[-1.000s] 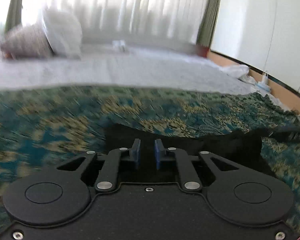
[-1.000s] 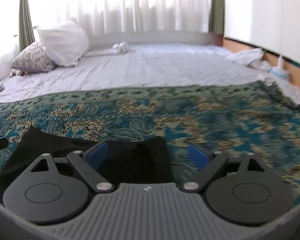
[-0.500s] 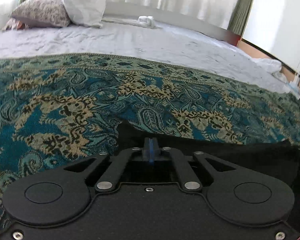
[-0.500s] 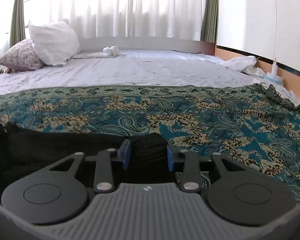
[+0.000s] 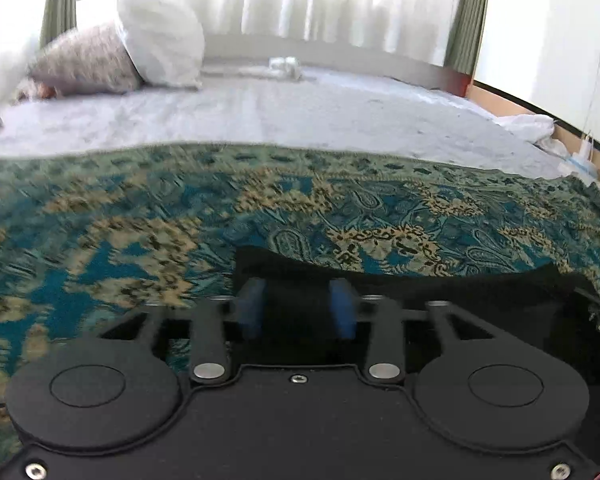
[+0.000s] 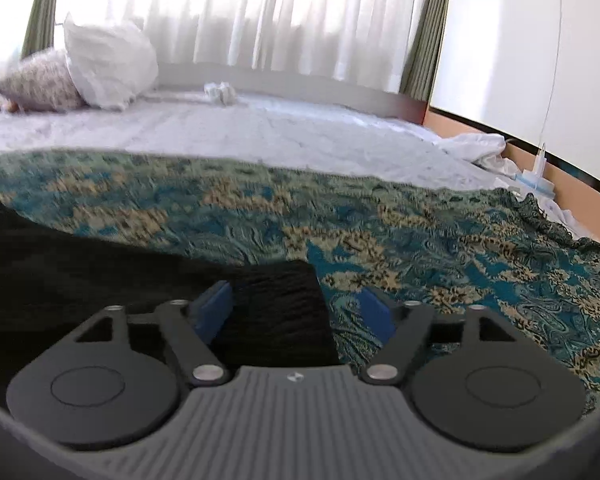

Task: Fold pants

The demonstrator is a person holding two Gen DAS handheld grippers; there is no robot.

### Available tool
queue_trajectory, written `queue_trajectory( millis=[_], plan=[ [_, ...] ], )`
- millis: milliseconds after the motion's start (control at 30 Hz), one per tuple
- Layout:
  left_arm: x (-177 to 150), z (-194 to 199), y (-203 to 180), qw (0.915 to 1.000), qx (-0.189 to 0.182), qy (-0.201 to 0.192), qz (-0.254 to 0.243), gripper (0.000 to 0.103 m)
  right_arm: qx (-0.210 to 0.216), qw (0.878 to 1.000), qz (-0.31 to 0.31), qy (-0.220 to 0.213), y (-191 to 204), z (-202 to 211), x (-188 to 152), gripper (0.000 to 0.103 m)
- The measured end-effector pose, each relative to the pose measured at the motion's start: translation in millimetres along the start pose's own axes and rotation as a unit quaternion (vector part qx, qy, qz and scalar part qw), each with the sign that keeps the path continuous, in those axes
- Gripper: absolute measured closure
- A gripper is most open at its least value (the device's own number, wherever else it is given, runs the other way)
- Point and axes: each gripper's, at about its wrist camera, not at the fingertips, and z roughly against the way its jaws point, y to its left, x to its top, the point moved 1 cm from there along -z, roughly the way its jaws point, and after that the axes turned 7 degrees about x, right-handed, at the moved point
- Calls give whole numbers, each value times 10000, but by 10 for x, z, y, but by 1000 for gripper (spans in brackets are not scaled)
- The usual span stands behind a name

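One pair of black pants (image 5: 440, 292) is lying on the teal paisley blanket (image 5: 140, 232). The left gripper (image 5: 296, 306) is hovering at its left corner, jaws just opened narrowly, gripping nothing. The right gripper (image 6: 292, 312) is standing wide over its right corner. Two pillows (image 6: 104, 68) are resting beyond.

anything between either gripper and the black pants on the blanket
Nothing visible. The black pants lie directly under the left gripper; their corner sits between the open pads of the right gripper. Both jaws have just opened.
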Motion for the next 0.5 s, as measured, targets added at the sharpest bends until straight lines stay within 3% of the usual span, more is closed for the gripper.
queue_trajectory(
  millis=[233, 500],
  plan=[
    [-230, 492, -96, 9993, 82, -210, -300, 57, 325, 9988, 199, -305, 165, 384, 7, 12],
    [-642, 899, -136, 9980, 246, -215, -547, 57, 563, 9968, 558, -119, 456, 552, -282, 12]
  ],
)
